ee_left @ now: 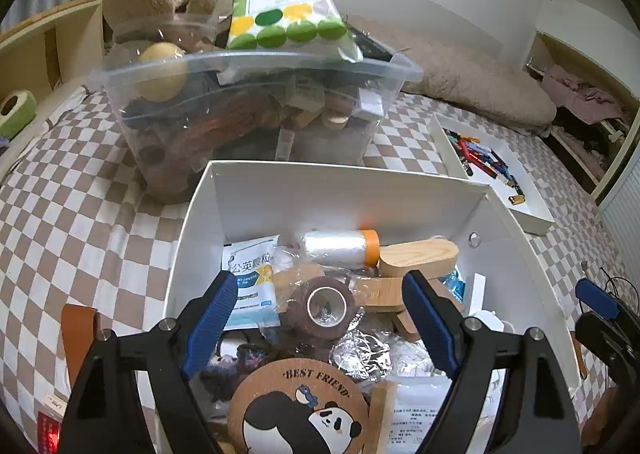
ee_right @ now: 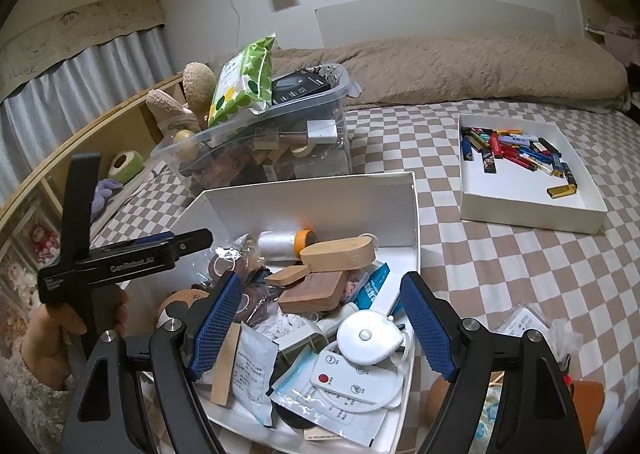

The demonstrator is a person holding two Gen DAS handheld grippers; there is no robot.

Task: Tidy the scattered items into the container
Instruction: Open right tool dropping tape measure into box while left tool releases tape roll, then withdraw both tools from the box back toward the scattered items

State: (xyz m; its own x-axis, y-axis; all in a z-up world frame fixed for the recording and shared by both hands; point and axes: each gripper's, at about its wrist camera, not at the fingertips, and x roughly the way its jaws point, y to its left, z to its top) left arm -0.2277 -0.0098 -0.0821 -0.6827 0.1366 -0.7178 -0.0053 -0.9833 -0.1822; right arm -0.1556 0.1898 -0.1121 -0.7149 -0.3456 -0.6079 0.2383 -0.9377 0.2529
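A white box [ee_left: 348, 174] on the checkered bed holds many items: a brown tape roll [ee_left: 324, 304], a panda coaster [ee_left: 300, 410], a wooden block [ee_left: 420, 256], a clear film roll [ee_left: 340, 248] and a sachet [ee_left: 250, 278]. My left gripper [ee_left: 320, 318] hangs open over the box, and the tape roll lies loose below the gap. My right gripper [ee_right: 322, 324] is open too, above the box's [ee_right: 312, 180] near end, over a round white device [ee_right: 370, 336] and a white remote [ee_right: 340, 380]. A brown strap [ee_left: 78, 334] and a packet [ee_right: 524, 320] lie outside the box.
Behind the box stands a full clear plastic bin [ee_left: 248, 94] with a green pack [ee_left: 286, 10] on top. A white tray of lighters [ee_right: 520, 170] sits to the right. A beige blanket [ee_right: 460, 66] lies along the far side, and a wooden shelf [ee_left: 48, 46] runs on the left.
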